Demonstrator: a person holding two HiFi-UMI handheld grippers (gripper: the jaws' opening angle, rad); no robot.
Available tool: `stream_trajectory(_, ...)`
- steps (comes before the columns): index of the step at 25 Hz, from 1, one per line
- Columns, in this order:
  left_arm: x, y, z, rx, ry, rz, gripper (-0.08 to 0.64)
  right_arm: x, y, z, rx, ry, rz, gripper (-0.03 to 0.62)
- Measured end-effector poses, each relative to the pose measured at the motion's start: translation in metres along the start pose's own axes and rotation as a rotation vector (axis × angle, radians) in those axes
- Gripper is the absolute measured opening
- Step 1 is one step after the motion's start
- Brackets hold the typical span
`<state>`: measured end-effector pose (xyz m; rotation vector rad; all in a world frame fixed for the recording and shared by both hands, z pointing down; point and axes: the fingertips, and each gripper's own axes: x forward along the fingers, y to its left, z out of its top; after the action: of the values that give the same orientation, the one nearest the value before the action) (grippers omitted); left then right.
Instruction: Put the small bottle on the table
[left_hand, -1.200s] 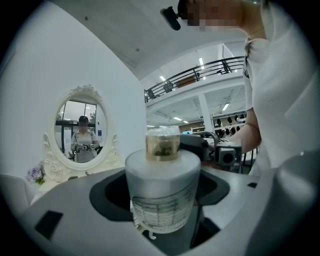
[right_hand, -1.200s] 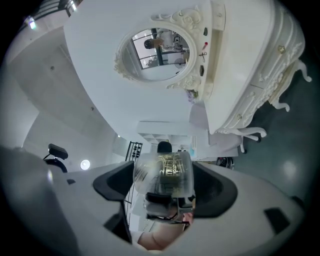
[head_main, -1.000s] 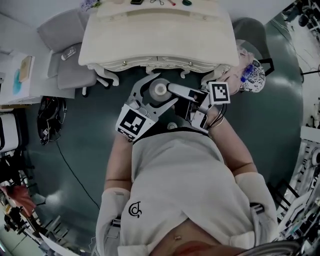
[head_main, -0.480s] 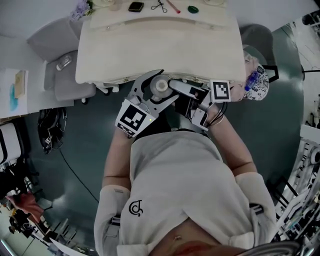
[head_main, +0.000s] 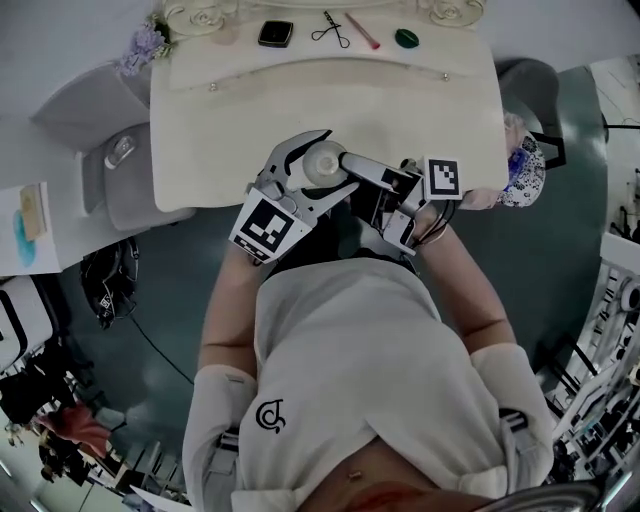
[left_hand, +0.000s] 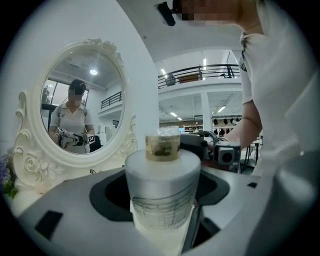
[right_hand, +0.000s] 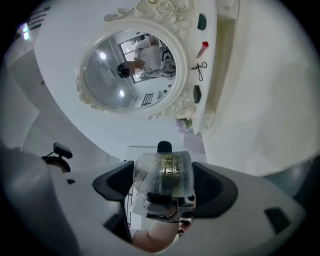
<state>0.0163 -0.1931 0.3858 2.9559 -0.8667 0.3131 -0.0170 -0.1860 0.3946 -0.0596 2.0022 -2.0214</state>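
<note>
The left gripper (head_main: 322, 165) has its jaws spread wide, clamped around a white cylinder (left_hand: 162, 180). The right gripper (right_hand: 164, 192) has narrower jaws closed on the small bottle (left_hand: 162, 145), held just above the cylinder's top, over the dressing-table surface (head_main: 400, 100).

Cream table (head_main: 400, 120), scissors (head_main: 331, 29), phone (head_main: 275, 33) (far edge)

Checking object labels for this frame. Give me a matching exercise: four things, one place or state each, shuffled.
1 white cylinder
2 small bottle
3 scissors
4 mirror

A held by the right gripper
B on the table, far side
C reflects the person
D held by the left gripper

Pairs: 1-D, 2-A, 3-B, 4-C
</note>
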Motion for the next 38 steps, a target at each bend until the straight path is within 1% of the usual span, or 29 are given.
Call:
stream_trajectory(5,0.008,0.031,-0.021,0.009,0.0,-0.034,0.35,0.018,-0.022,0.025,-0.025,-0.011,-0.013,0.367)
stream_trajectory(9,0.018,0.049,-0.046,0.011,0.02,-0.044,0.35,0.024,-0.048,0.043,-0.041,-0.017,-0.031,0.367)
stream_trajectory(14,0.029,0.059,-0.074,-0.019,0.04,-0.06,0.35,0.023,-0.078,0.054,-0.011,-0.03,-0.056,0.368)
stream_trajectory(17,0.035,0.064,-0.089,-0.037,0.059,-0.053,0.35,0.02,-0.094,0.061,0.018,-0.05,-0.076,0.371)
stream_trajectory(19,0.038,0.069,-0.101,-0.037,0.079,-0.043,0.35,0.018,-0.105,0.067,0.015,-0.063,-0.12,0.375)
stream_trajectory(21,0.039,0.074,-0.112,-0.037,0.1,-0.035,0.35,0.016,-0.117,0.073,-0.025,-0.073,-0.186,0.393)
stream_trajectory(25,0.044,0.077,-0.132,-0.027,0.141,-0.041,0.35,0.009,-0.132,0.083,-0.1,-0.083,-0.301,0.389)
stream_trajectory(28,0.048,0.076,-0.145,0.004,0.183,-0.05,0.35,0.003,-0.138,0.086,-0.132,-0.087,-0.358,0.324)
stream_trajectory(30,0.05,0.077,-0.152,0.013,0.203,-0.054,0.35,0.002,-0.14,0.087,-0.142,-0.09,-0.381,0.277)
stream_trajectory(33,0.051,0.078,-0.16,0.011,0.224,-0.055,0.35,0.003,-0.143,0.088,-0.126,-0.099,-0.389,0.242)
stream_trajectory(38,0.054,0.079,-0.174,0.043,0.279,-0.069,0.35,0.002,-0.151,0.089,-0.099,-0.112,-0.406,0.183)
